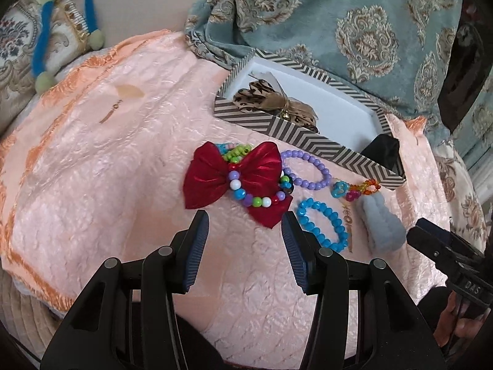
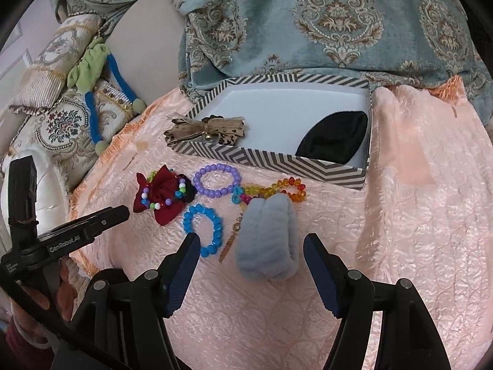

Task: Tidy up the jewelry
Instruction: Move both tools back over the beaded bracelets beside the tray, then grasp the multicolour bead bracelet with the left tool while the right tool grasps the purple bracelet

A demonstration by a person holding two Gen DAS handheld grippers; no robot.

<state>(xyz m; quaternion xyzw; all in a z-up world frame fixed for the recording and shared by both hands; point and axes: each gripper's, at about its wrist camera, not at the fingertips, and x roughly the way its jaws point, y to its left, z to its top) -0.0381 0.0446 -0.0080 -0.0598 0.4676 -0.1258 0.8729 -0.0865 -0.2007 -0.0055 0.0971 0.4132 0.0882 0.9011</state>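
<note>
A chevron-striped box point(image 1: 311, 141) point(image 2: 277, 160) lies open on the pink quilt, holding a brown patterned bow point(image 1: 262, 98) point(image 2: 209, 129) and a black fabric piece point(image 2: 336, 137). In front lie a red bow point(image 1: 212, 178) point(image 2: 163, 212) with a multicolour bead bracelet point(image 1: 255, 200) over it, a purple bracelet point(image 1: 308, 169) point(image 2: 217, 180), a blue bracelet point(image 1: 323, 225) point(image 2: 203, 228), an orange-and-multicolour beaded piece point(image 1: 354, 189) point(image 2: 277, 189) and a grey fluffy item point(image 1: 382, 228) point(image 2: 268, 240). My left gripper point(image 1: 245, 225) is open just short of the red bow. My right gripper point(image 2: 251, 246) is open around the grey item's near end.
A pink quilt point(image 1: 107, 154) point(image 2: 416, 200) covers the surface. A blue patterned blanket point(image 1: 354, 24) point(image 2: 308, 21) lies behind the box. Embroidered cushions and a green-and-blue cord point(image 2: 95, 71) sit at the left.
</note>
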